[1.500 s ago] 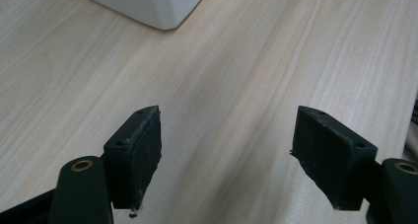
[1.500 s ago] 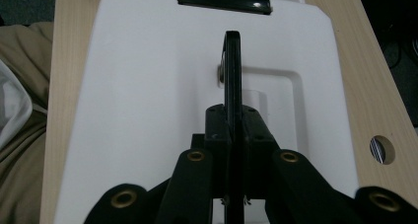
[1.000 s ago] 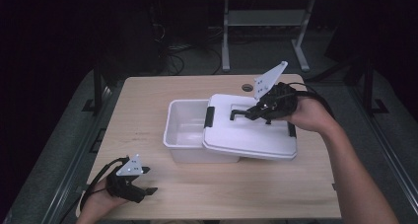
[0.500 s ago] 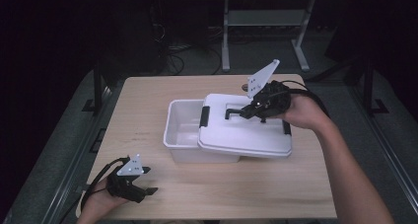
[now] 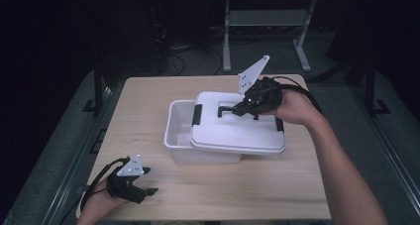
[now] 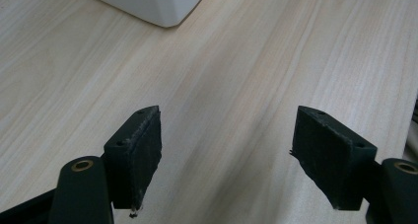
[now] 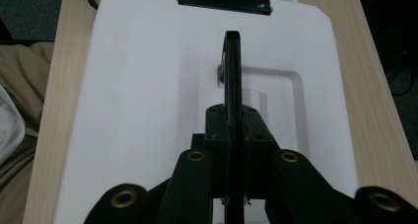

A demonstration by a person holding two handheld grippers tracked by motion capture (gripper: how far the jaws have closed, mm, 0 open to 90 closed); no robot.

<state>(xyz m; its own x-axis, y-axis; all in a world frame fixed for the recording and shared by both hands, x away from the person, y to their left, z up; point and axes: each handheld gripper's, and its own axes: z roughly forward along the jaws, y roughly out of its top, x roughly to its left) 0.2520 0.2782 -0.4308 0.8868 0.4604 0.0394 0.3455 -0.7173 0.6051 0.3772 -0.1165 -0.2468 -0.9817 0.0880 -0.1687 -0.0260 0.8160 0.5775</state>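
A white plastic box [image 5: 181, 131] stands mid-table, its left part uncovered. A white lid [image 5: 237, 133] lies across its right part, shifted to the right. My right gripper [image 5: 241, 109] is shut on the lid's black handle [image 7: 232, 66], which stands upright between the jaws. A black latch [image 7: 224, 1] shows at the lid's far edge. My left gripper [image 5: 146, 191] rests at the table's front left corner, jaws wide open over bare wood [image 6: 222, 86], nothing between them. A corner of the box [image 6: 153, 4] shows at the top of the left gripper view.
The light wooden table [image 5: 148, 96] has free room to the left of and in front of the box. A metal stand [image 5: 262, 22] is on the dark floor behind the table. Black cables trail from both grippers.
My right gripper has carried the lid by its handle leftward over the box, covering more of the opening. The left gripper has stayed put.
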